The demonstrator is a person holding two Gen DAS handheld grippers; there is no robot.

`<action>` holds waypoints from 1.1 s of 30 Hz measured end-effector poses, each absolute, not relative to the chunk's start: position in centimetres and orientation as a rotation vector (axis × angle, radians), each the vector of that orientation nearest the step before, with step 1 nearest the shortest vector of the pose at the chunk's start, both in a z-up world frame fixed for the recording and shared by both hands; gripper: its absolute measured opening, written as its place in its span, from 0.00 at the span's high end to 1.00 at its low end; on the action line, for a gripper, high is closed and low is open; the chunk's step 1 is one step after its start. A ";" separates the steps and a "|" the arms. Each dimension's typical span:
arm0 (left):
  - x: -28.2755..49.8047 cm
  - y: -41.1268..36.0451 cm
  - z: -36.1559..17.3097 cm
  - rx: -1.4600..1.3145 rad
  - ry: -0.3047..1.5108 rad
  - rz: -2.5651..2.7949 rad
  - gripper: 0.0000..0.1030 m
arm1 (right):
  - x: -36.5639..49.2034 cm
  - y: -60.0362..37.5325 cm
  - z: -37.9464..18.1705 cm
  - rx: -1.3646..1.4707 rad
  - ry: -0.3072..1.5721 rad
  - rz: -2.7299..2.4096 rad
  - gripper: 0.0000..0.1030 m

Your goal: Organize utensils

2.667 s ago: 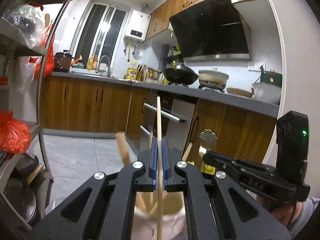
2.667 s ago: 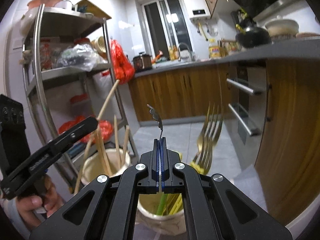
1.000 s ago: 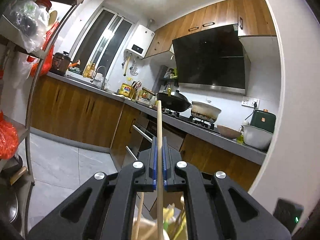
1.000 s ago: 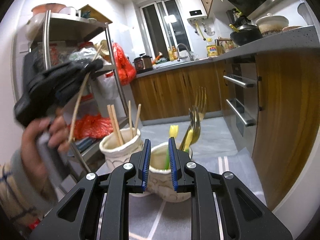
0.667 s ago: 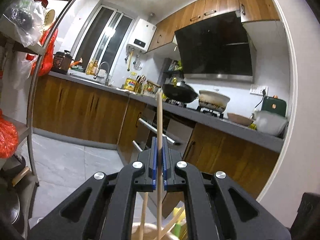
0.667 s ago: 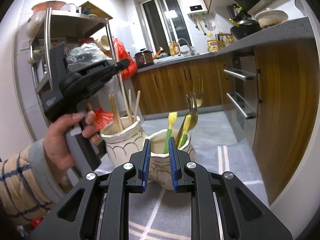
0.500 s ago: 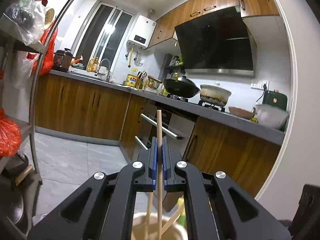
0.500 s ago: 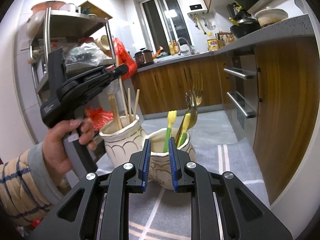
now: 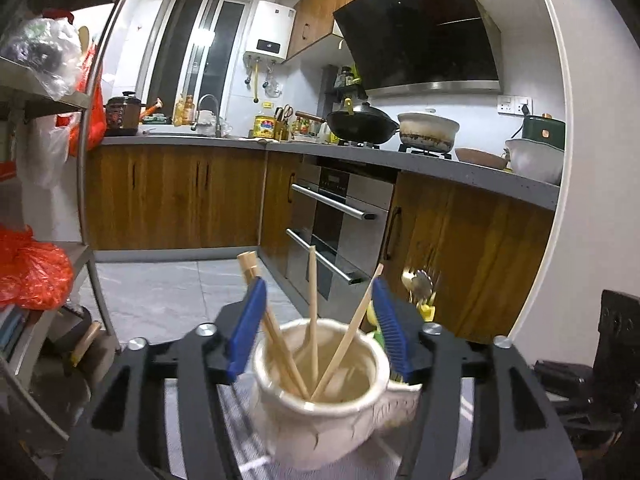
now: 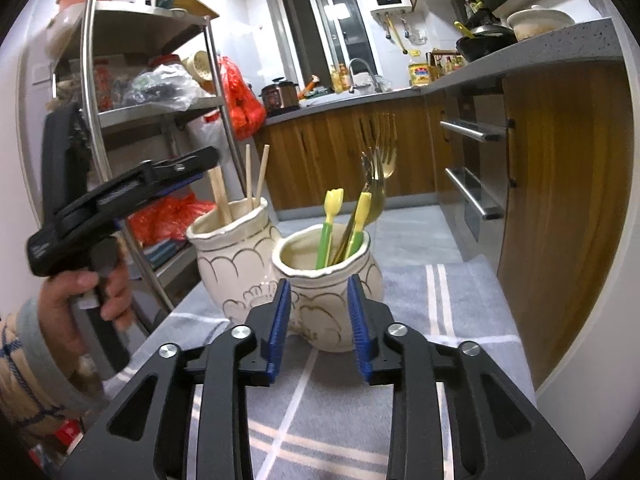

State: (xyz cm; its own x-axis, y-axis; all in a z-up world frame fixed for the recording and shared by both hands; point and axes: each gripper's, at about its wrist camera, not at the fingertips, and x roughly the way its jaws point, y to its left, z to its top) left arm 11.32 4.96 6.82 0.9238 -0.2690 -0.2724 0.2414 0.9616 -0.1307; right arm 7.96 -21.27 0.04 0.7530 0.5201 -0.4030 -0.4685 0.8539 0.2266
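Note:
In the left wrist view my left gripper [image 9: 316,292] hangs just above a white ceramic jar [image 9: 320,412], and its jaws are opening with nothing pressed between the blue pads. Several wooden chopsticks [image 9: 312,292] stand loose in that jar. From the right wrist view, the left gripper [image 10: 176,172] sits over the same jar [image 10: 236,256], held by a hand [image 10: 80,292]. My right gripper [image 10: 318,284] is low in front of a second jar [image 10: 328,304]. Its jaws are opening and not touching the jar. That jar holds gold forks [image 10: 380,168] and yellow-green utensils [image 10: 332,216].
Both jars stand on a grey striped cloth [image 10: 400,380]. A metal shelf rack [image 10: 160,112] with red bags is at the left. Wooden cabinets and an oven [image 9: 340,220] are beyond on the right. The right gripper's dark body [image 9: 600,360] shows at the right edge.
The left gripper came down over the chopstick jar and its jaws parted, letting go of the chopstick, which now stands in the jar. The right jaws spread wider.

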 end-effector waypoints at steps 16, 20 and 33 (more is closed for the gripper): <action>4.8 5.0 3.5 -0.047 0.328 -0.203 0.08 | 6.2 -21.2 0.8 0.042 0.381 0.431 0.07; 4.7 4.3 2.2 -0.018 0.332 -0.175 0.06 | 6.0 -20.8 0.5 0.016 0.345 0.395 0.05; 4.5 3.5 1.0 0.029 0.319 -0.132 0.06 | 5.7 -20.4 -0.5 -0.038 0.291 0.360 0.05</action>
State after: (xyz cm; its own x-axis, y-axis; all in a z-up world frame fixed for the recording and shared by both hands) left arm 4.48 3.50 1.02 0.9411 -0.1251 -0.3142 0.1342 0.9909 0.0073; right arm 5.69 -20.39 -0.50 0.8948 0.3420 -0.2869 -0.3528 0.9356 0.0150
